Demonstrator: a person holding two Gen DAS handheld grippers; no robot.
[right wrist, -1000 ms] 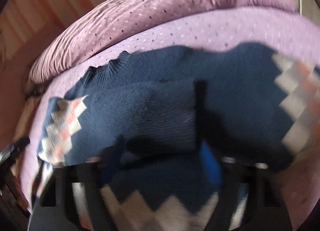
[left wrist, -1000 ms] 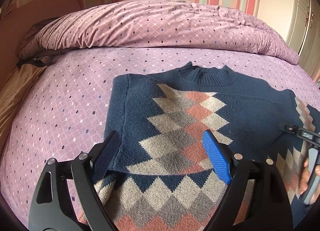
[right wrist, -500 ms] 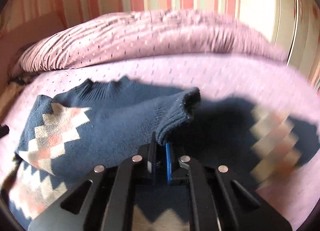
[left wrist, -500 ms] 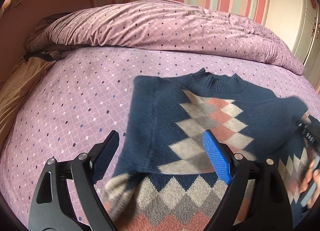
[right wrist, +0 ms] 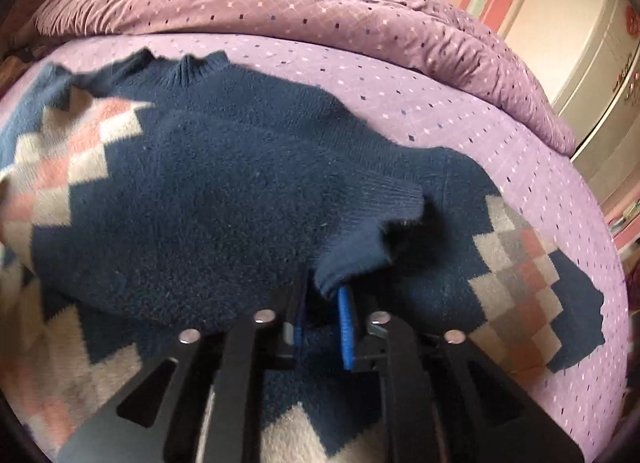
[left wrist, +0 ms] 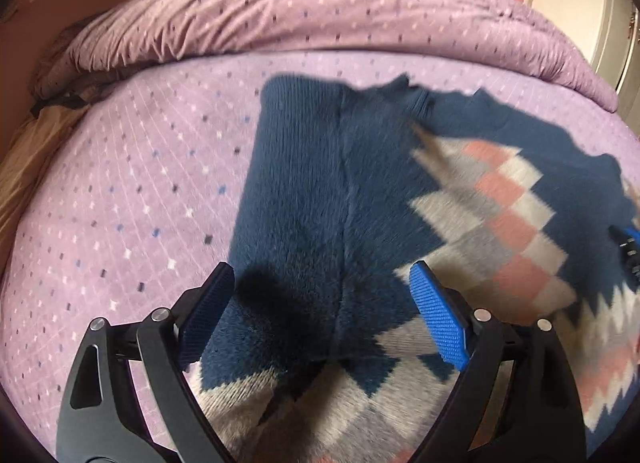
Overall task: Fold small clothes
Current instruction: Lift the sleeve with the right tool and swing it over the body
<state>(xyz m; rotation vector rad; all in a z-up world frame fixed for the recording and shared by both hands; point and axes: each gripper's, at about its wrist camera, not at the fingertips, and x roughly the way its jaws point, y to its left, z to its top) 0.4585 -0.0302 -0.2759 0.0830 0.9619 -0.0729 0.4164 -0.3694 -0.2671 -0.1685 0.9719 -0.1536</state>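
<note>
A navy sweater (left wrist: 360, 183) with a grey, cream and pink diamond pattern lies flat on the purple bed sheet (left wrist: 140, 203), collar toward the far side. My left gripper (left wrist: 320, 279) hangs wide open just above its folded left side, with nothing between the pads. In the right wrist view the sweater (right wrist: 200, 203) has its right sleeve folded across the chest. The ribbed sleeve cuff (right wrist: 372, 231) ends between the jaws of my right gripper (right wrist: 324, 295), which are opening with a gap showing. The right gripper (left wrist: 630, 247) also peeks in at the left view's right edge.
A bunched purple duvet (left wrist: 320, 15) runs along the far side of the bed. Brown bedding (left wrist: 24, 143) lies at the left edge. A cream wardrobe (right wrist: 592, 63) and a striped wall stand beyond the bed on the right.
The right gripper clamped the sleeve cuff half a second ago and its jaws have now parted. The left gripper has dropped closer to the sweater's left side, still wide open.
</note>
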